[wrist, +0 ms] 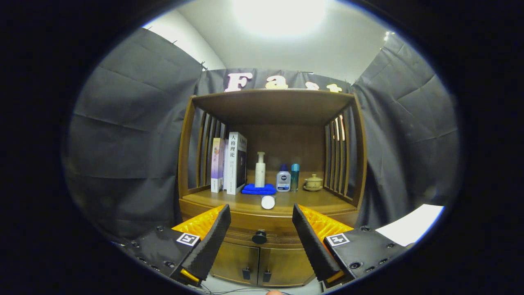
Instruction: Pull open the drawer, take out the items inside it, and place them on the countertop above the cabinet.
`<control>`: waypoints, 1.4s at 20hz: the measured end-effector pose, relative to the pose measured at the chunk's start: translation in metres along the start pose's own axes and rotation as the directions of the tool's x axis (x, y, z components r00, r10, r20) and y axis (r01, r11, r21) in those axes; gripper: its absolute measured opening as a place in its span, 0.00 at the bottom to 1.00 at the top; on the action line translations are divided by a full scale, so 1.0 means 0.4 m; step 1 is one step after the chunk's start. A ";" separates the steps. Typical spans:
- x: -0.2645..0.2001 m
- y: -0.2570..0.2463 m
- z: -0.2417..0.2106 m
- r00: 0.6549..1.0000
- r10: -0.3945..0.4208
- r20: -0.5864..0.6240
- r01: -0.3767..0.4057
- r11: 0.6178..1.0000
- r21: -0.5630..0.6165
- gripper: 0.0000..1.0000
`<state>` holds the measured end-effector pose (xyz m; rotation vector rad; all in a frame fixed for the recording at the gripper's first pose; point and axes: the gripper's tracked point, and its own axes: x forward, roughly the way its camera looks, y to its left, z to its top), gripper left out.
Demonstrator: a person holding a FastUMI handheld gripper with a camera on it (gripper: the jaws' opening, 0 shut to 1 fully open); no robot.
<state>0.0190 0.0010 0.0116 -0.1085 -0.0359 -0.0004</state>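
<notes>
1. Two fingers of the hand-held gripper stand spread wide apart, holding nothing; each finger's base carries a small square black-and-white marker.
2. Between the fingers, just beyond them, sits the closed drawer with its round dark knob; below it are two cabinet doors with small dark handles.
3. Above the drawer, the table carries a white round jar near its front edge.
4. Farther back lie a folded blue cloth, a white pump bottle, a small bottle with a dark blue round logo, a teal bottle and a lidded teacup.
5. Beside the left slats stand two books; the larger spine reads 人格理论.
</notes>
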 end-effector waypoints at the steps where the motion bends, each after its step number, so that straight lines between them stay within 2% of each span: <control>1: -0.008 -0.008 0.009 1.000 -0.006 -0.003 0.006 1.000 0.011 0.96; 10: -0.114 -0.016 0.007 0.999 0.029 -0.017 -0.028 0.999 0.022 0.96; 28: -0.106 -0.014 0.043 0.999 0.014 0.033 -0.016 0.997 0.073 0.96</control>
